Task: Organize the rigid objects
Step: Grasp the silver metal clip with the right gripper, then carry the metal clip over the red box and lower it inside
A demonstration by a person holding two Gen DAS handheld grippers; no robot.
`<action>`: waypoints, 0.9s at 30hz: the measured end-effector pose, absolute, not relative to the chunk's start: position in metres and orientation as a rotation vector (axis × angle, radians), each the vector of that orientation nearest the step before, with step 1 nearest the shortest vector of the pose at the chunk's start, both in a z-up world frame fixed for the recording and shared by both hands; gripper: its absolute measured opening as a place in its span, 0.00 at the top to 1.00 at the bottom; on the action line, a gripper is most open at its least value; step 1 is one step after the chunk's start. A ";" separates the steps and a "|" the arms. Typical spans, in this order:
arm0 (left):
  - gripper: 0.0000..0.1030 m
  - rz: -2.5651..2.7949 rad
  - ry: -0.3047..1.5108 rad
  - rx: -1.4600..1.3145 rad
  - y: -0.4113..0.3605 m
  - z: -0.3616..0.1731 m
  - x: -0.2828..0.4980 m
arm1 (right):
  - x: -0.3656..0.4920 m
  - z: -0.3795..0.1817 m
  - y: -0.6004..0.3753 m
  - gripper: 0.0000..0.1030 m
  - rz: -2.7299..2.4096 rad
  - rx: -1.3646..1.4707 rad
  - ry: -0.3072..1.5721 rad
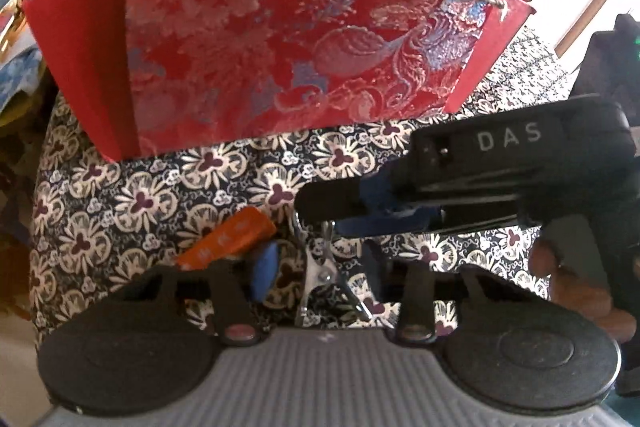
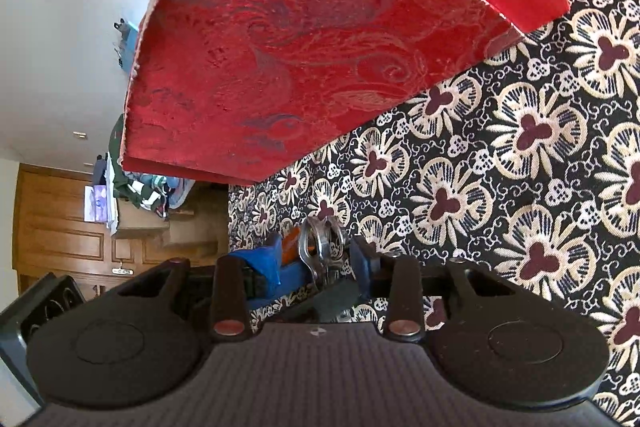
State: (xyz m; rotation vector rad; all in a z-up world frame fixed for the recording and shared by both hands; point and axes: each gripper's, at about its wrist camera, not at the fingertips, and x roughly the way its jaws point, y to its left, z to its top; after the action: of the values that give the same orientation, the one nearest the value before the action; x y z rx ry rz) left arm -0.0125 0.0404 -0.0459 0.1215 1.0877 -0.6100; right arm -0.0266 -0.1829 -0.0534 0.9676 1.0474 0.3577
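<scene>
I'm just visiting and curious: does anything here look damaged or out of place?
Yes. The red brocade box on the floral cloth has a ragged, frayed top edge where its patterned covering meets the plain red flaps, as if torn open. In front of it, metal nail clippers and an orange packet lie loose between the two grippers.
</scene>
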 end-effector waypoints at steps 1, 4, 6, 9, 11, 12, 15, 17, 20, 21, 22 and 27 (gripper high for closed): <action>0.74 -0.607 1.085 0.125 0.039 -0.046 -0.013 | -0.027 -0.053 -0.184 0.80 0.360 0.965 1.048; 0.86 -0.607 1.084 0.130 0.037 -0.047 -0.013 | -0.029 -0.053 -0.186 0.80 0.364 0.966 1.046; 0.86 -0.605 1.085 0.124 0.037 -0.047 -0.012 | -0.029 -0.054 -0.187 0.79 0.364 0.983 1.047; 0.87 -0.608 1.091 0.102 0.042 -0.045 -0.010 | -0.033 -0.055 -0.192 0.78 0.362 1.006 1.048; 0.87 -0.613 1.100 0.077 0.046 -0.045 -0.009 | -0.035 -0.055 -0.194 0.78 0.362 1.004 1.048; 0.87 -0.616 1.101 0.065 0.049 -0.044 -0.007 | -0.037 -0.055 -0.195 0.77 0.363 1.003 1.049; 0.87 -0.639 1.098 0.036 0.051 -0.039 -0.006 | -0.044 -0.052 -0.199 0.78 0.367 0.999 1.044; 0.87 -0.660 1.092 0.028 0.049 -0.033 -0.006 | -0.053 -0.045 -0.204 0.79 0.367 0.987 1.013; 0.87 -0.688 1.074 0.048 0.037 -0.023 -0.008 | -0.065 -0.030 -0.214 0.81 0.353 0.970 0.967; 0.87 -0.701 1.067 0.051 0.033 -0.019 -0.009 | -0.070 -0.026 -0.217 0.82 0.348 0.976 0.949; 0.87 -0.717 1.057 0.055 0.030 -0.015 -0.009 | -0.074 -0.022 -0.221 0.82 0.344 0.983 0.927; 0.87 -0.817 0.978 0.067 0.016 0.014 -0.010 | -0.089 0.012 -0.241 0.83 0.320 0.966 0.805</action>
State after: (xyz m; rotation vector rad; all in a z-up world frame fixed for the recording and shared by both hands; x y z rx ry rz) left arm -0.0105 0.0155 0.0139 0.0672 0.9785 -0.8167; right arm -0.0892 -0.2413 0.0117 0.9662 0.8052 0.3195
